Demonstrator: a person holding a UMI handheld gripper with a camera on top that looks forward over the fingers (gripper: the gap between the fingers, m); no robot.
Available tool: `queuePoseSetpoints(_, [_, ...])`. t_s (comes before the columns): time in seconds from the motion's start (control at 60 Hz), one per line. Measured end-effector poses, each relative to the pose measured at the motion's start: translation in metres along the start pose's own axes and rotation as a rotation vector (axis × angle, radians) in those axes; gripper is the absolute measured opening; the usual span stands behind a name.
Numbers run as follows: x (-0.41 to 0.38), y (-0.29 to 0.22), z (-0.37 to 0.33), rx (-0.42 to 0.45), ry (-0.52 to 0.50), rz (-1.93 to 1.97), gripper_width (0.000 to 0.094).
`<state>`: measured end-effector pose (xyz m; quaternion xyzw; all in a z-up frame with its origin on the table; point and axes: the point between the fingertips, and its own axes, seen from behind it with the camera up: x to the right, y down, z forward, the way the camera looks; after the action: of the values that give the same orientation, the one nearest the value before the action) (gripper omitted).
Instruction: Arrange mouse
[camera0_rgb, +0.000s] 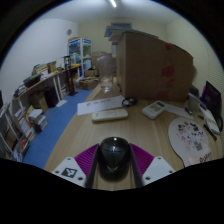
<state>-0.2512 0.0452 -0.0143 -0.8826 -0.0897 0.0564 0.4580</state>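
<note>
The gripper (114, 160) has both purple pads (88, 157) pressed on a black mouse (114, 155), above the wooden table (120, 130).

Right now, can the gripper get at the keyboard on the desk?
Probably not yet: the gripper is already occupied, its fingers closed on the mouse. The keyboard lies beyond them across bare desk, nothing between, so the path itself looks free.

Cluttered office or study: bookshelves (25, 110) at nine o'clock, laptop (211, 97) at three, cardboard boxes (150, 62) beyond wooden worktop (120, 128).
</note>
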Motion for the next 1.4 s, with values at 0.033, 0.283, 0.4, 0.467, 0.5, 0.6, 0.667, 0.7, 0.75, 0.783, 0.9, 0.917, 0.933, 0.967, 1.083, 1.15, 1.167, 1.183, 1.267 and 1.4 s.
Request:
queuePoseSetpoints(0.033, [0.001,-0.001,0.001,-0.004,0.016,0.017,0.0557])
queuePoseSetpoints(0.283, [-0.006,0.002,-0.003,-0.153,0.043,0.126,0.0414])
queuePoseSetpoints(0.4, [-0.011,-0.006,-0.026,-0.169,0.048,0.149,0.0402])
queuePoseSetpoints(0.467, [-0.007,-0.033,-0.048,-0.134,0.048,0.169,0.0401])
queuePoseSetpoints(0.5, [0.0,-0.056,-0.06,-0.093,0.051,0.166,0.0402])
queuePoseSetpoints(0.6, [0.052,-0.138,-0.097,0.084,0.114,0.134,0.0402])
queuePoseSetpoints(0.667, [0.099,-0.178,-0.118,0.176,0.147,0.14,0.04])
queuePoseSetpoints(0.7, [0.126,-0.186,-0.123,0.195,0.175,0.114,0.04])
queuePoseSetpoints(0.75, [0.169,-0.191,-0.123,0.221,0.227,0.062,0.0399])
queuePoseSetpoints(0.783, [0.196,-0.185,-0.116,0.212,0.256,0.039,0.0404])
queuePoseSetpoints(0.9, [0.259,-0.133,-0.072,0.128,0.257,0.04,0.0405])
queuePoseSetpoints(0.917, [0.266,-0.123,-0.066,0.109,0.255,0.045,0.0404])
queuePoseSetpoints(0.933, [0.271,-0.113,-0.059,0.093,0.25,0.052,0.0404])
queuePoseSetpoints(0.967, [0.278,-0.094,-0.047,0.064,0.234,0.062,0.0405])
queuePoseSetpoints(1.083, [0.29,-0.033,-0.018,-0.042,0.187,0.095,0.0407])
queuePoseSetpoints(1.15, [0.291,-0.01,-0.007,-0.076,0.174,0.067,0.0407])
queuePoseSetpoints(1.167, [0.292,-0.003,-0.005,-0.091,0.172,0.055,0.0431])
queuePoseSetpoints(1.183, [0.291,-0.009,-0.003,-0.059,0.168,0.054,0.0429])
queuePoseSetpoints(1.267, [0.29,-0.007,-0.001,-0.063,0.165,0.072,0.0473])
queuePoseSetpoints(1.4, [0.294,-0.004,-0.007,-0.13,0.162,0.131,0.0697])
